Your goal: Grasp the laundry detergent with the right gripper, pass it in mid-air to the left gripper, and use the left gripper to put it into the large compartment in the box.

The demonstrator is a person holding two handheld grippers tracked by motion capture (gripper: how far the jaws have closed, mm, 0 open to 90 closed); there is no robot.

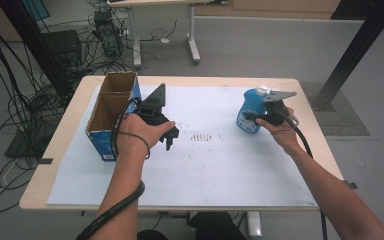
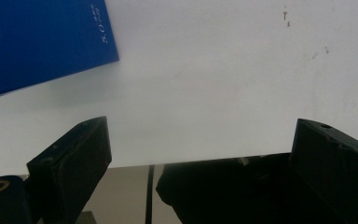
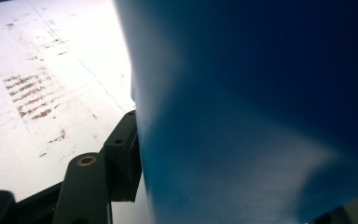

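My right gripper is clamped on the blue bottle at two o'clock on the worktop, mid-body, where I judge the smooth, light plastic may slip; left gripper gapes empty.

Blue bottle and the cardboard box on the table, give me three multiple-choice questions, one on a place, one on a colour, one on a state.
1. Where does the cardboard box stand?
A. near the table's left edge
B. at the table's right edge
C. on the floor

2. What colour is the bottle?
A. red
B. blue
C. green

3. How do the left gripper's jaws stand?
A. closed on the box
B. closed on the bottle
C. apart, nothing between them

Answers: 1 A, the high view shows it on the left part of the table. 2 B, its body is blue with a pale cap. 3 C, the left gripper view shows bare white sheet between the jaws.
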